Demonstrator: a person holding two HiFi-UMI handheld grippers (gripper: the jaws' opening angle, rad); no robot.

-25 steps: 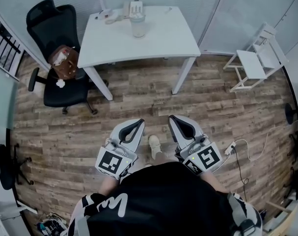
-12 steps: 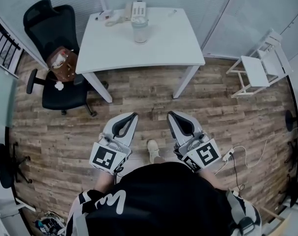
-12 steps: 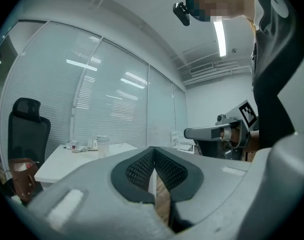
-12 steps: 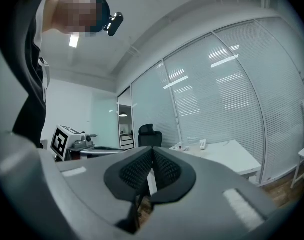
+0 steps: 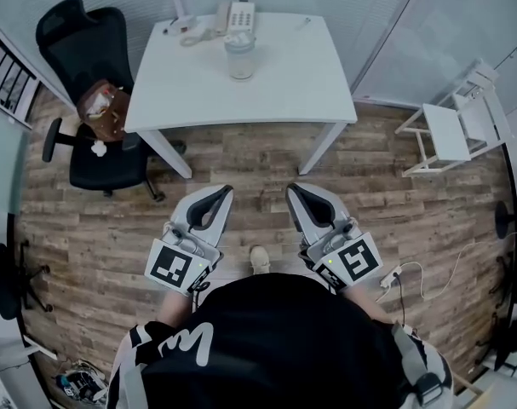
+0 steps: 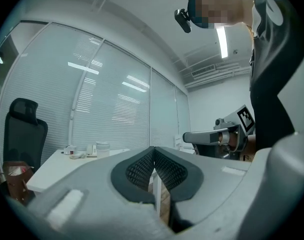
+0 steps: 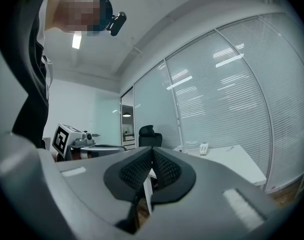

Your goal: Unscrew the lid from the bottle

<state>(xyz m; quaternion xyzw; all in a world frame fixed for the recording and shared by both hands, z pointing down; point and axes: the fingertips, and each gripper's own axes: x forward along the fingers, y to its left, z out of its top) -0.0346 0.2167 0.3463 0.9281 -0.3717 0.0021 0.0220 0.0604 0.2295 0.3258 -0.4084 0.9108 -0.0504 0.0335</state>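
Note:
A clear bottle with a pale lid stands upright on the far half of the white table; it also shows small and distant as the bottle in the left gripper view and the bottle in the right gripper view. My left gripper and right gripper are held side by side over the wooden floor, well short of the table. Both are shut with nothing between the jaws. Each points level toward the table.
A white telephone and a cable lie at the table's far edge behind the bottle. A black office chair carrying a brown bag stands left of the table. A small white chair sits at the right. Glass partitions close the back.
Both grippers and the person have moved forward toward the table, which now sits lower and nearer in the head view. The jaws stayed shut.

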